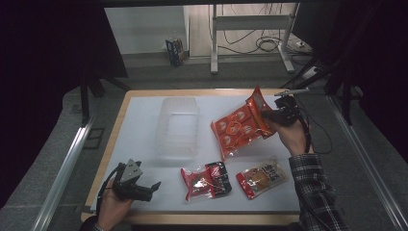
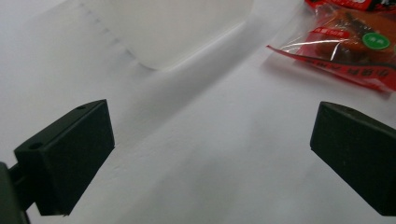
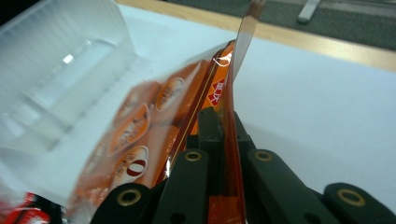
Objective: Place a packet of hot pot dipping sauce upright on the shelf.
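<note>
At the near left corner of the white table (image 1: pixel 139 120) the left hand (image 1: pixel 113 204) lies low, its left gripper (image 1: pixel 146 188) aimed level toward the middle; in the left gripper view its two blocky matte black jaws stand wide apart with bare white sheet between them, clasping nothing; just beyond it sits the clear plastic bin (image 1: pixel 177 126), a rounded rectangular tub with ribbed, frosted walls, open side up; near the front edge lie two small glossy packets side by side, the red-and-black packet (image 1: pixel 206 180) and, right of it, the red packet with a window (image 1: pixel 262 177), both flat and crinkled; above them, right of the bin, the orange snack bag (image 1: pixel 239 128) hangs tilted off the table, shiny film printed with round white-rimmed emblems, its sealed edge pinched in the right gripper (image 1: pixel 270 115); in the right gripper view the jaws are clenched on that thin translucent orange seam; the right hand (image 1: pixel 292 135), in a plaid sleeve (image 1: pixel 315 187), is raised with the wrist bent, gripper pointing left toward the bin.
</note>
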